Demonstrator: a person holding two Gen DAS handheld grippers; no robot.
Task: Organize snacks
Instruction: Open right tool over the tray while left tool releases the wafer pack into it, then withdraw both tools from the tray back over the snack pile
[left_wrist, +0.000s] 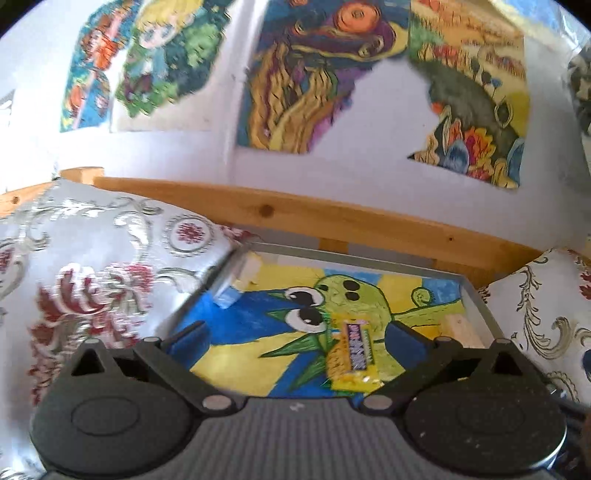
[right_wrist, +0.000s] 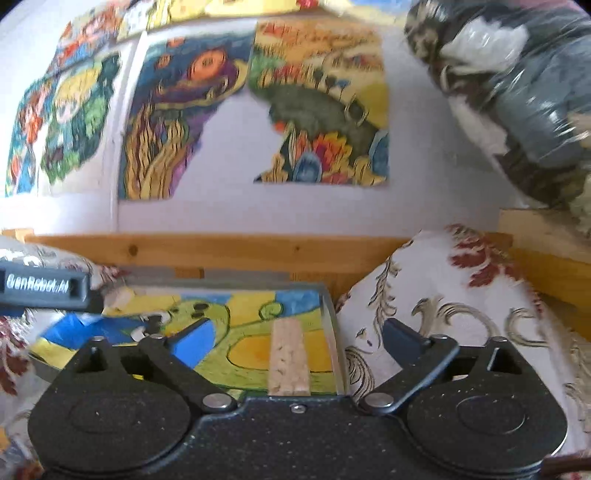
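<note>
The left tongs (left_wrist: 295, 339) are hanging with their blue-padded fingers (left_wrist: 188, 341) spread wide apart, holding nothing, above a shallow grey tray (left_wrist: 476, 299) whose floor is covered by a painted picture (left_wrist: 236, 332) of a green, big-eyed creature on blue and yellow. A snack bar (left_wrist: 355, 350) in a yellow wrapper with a purple label is lying flat on that picture, inside the tray, between the 2 fingers as seen from the left wrist and nearer the right one; whether it is touching either finger is hard to tell. A white and blue block (left_wrist: 236, 284) is leaning at the tray's far left corner.

The right tongs (right_wrist: 299, 341) are also standing wide apart and empty. Their left finger is hovering over the tray (right_wrist: 332, 314), while their right finger is sitting in front of a floral cushion (right_wrist: 443, 295) beside the tray's right wall. A pale wooden strip (right_wrist: 288, 358) is lying on the tray floor near that wall. The body of the left tool (right_wrist: 44, 290), bearing white lettering, is showing at the left edge.

Another floral cushion (left_wrist: 92, 266) is pressing against the tray's left side. Behind runs a wooden rail (left_wrist: 295, 214), and colourful torn pictures (left_wrist: 306, 74) are covering the white wall. Both views are somewhat blurred.
</note>
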